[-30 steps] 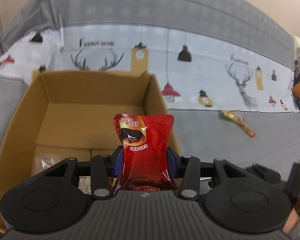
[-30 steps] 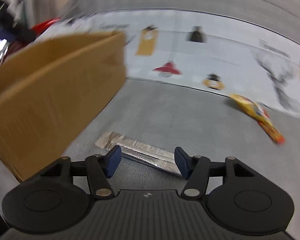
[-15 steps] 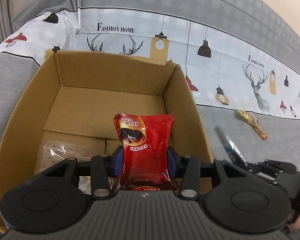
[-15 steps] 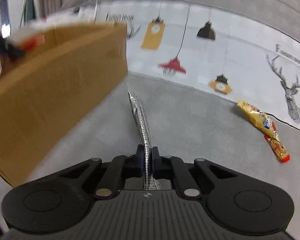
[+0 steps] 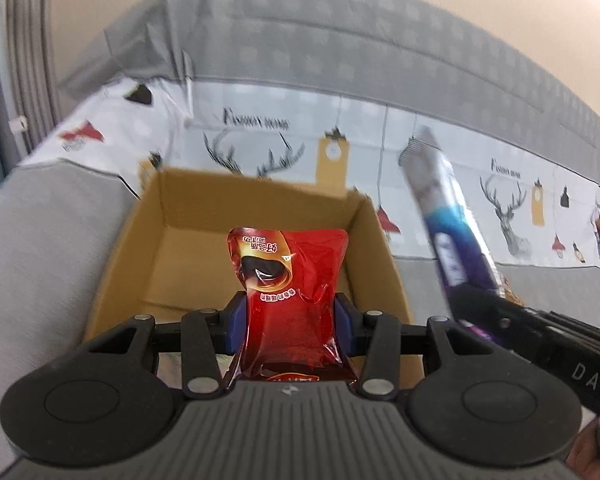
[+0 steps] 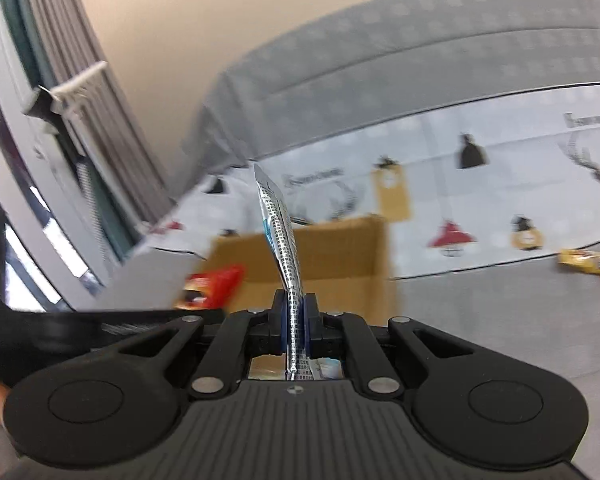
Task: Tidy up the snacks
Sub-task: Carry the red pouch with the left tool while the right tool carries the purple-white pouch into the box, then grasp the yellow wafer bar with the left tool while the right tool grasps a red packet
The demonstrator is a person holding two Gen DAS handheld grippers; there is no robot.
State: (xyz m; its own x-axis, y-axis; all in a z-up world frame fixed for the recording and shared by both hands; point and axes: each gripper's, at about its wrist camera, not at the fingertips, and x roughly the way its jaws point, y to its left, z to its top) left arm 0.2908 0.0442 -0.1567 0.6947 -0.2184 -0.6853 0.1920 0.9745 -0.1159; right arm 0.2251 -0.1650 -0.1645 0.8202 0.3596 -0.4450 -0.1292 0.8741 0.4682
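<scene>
My left gripper [image 5: 288,322] is shut on a red snack pouch [image 5: 290,280], held upright above the open cardboard box [image 5: 384,268]. My right gripper [image 6: 295,320] is shut on a thin silver and blue snack stick [image 6: 282,236] that stands edge-on and points up over the box [image 6: 340,256]. In the left wrist view that stick [image 5: 440,208] rises at the right of the box, with the right gripper's black body [image 5: 532,340] under it. The red pouch [image 6: 216,286] shows blurred at the left in the right wrist view.
The box sits on a grey sofa seat [image 5: 40,248] with a white printed cloth [image 5: 260,132] behind it. A yellow and orange snack packet [image 6: 588,264] lies on the seat to the right. Window blinds [image 6: 80,128] stand at the far left.
My right gripper shut on the silver stick that lay on the seat, lifted it and swung it up beside the box. My left gripper rose a little with the red pouch.
</scene>
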